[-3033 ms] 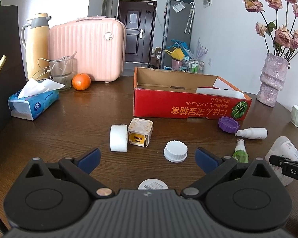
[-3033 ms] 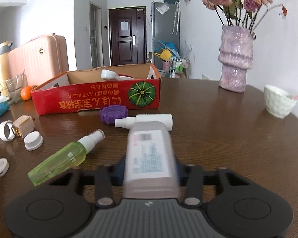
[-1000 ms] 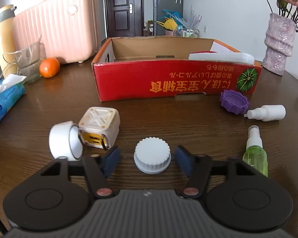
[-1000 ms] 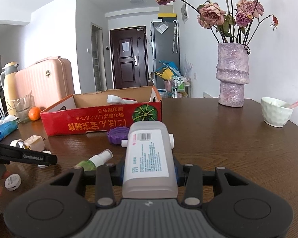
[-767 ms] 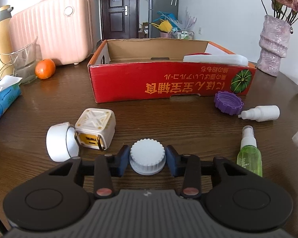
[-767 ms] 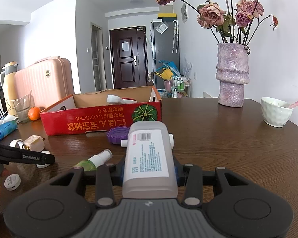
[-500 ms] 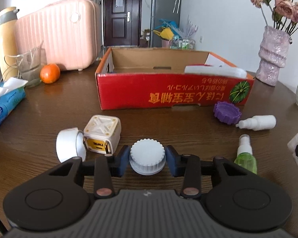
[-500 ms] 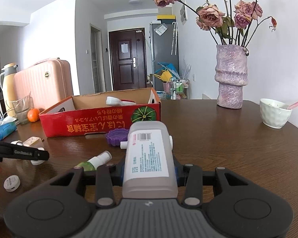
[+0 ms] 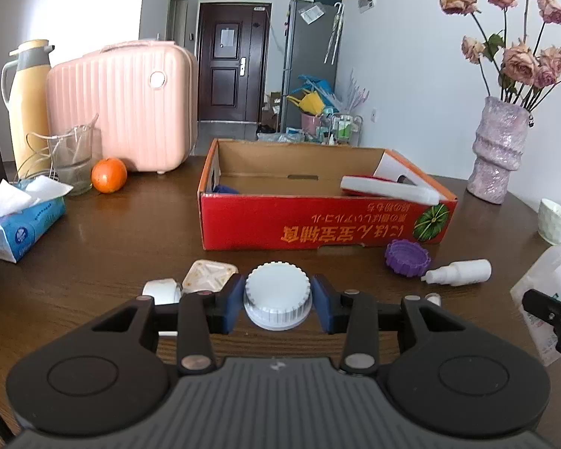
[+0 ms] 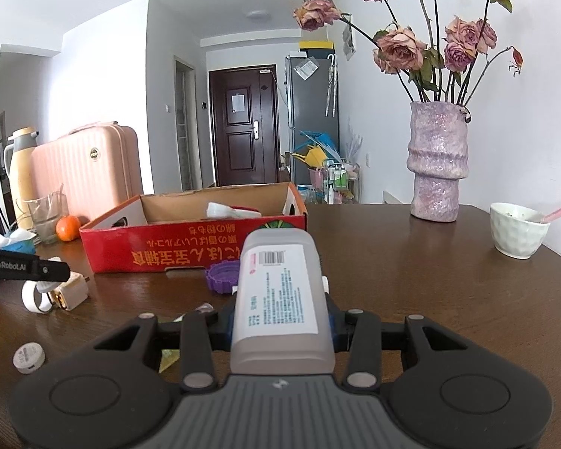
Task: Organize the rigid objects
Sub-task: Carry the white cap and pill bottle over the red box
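My left gripper [image 9: 278,301] is shut on a white ribbed jar lid [image 9: 278,295], lifted off the brown table in front of the red cardboard box [image 9: 318,224]. A beige cube [image 9: 209,280] and a white tape roll [image 9: 161,292] lie just below and left of it. My right gripper [image 10: 280,323] is shut on a grey labelled bottle [image 10: 280,295], held above the table before the red cardboard box [image 10: 190,247]. A purple lid [image 9: 407,258] and a white spray bottle [image 9: 460,272] lie right of the box front. A white item [image 9: 389,189] rests inside the box.
A pink suitcase [image 9: 123,104], yellow thermos [image 9: 28,101], glass cup [image 9: 73,161], orange [image 9: 108,175] and tissue pack [image 9: 18,224] crowd the back left. A purple vase of roses [image 10: 435,161] and a white bowl [image 10: 518,232] stand at the right. A small white cap [image 10: 28,357] lies near left.
The left gripper closed its jaws on the white ribbed lid and lifted it off the table. The right gripper kept still with the bottle.
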A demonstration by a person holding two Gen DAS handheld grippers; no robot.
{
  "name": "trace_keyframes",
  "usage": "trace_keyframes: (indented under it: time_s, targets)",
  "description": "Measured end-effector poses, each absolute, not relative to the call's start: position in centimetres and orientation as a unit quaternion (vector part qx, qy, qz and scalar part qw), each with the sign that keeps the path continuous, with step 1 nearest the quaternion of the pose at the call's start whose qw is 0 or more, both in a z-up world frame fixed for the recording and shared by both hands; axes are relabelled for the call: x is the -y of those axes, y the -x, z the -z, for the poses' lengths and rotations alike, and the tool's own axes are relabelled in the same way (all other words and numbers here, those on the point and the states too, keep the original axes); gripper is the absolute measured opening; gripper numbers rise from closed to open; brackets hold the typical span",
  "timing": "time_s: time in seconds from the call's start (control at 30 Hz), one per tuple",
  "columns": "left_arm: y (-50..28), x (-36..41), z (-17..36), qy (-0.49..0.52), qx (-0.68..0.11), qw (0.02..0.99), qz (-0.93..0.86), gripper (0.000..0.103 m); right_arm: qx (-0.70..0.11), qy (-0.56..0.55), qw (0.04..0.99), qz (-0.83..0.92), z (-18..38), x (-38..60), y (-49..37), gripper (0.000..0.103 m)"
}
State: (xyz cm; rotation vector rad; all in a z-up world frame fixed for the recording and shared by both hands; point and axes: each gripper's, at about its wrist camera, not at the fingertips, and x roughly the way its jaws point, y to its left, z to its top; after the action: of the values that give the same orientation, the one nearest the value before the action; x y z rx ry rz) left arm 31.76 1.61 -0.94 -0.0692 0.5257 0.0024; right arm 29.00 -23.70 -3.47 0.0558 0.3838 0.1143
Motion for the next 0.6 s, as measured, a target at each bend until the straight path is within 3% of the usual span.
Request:
trace_keyframes:
  time_s: [0.6]
  targets:
    - [-32.0,-0.7,-3.6,0.032,-0.208,0.977,0.008,0.041,-0.143,-0.021,0.986,-0.083,-0.8,21.4,-31.7,0.04]
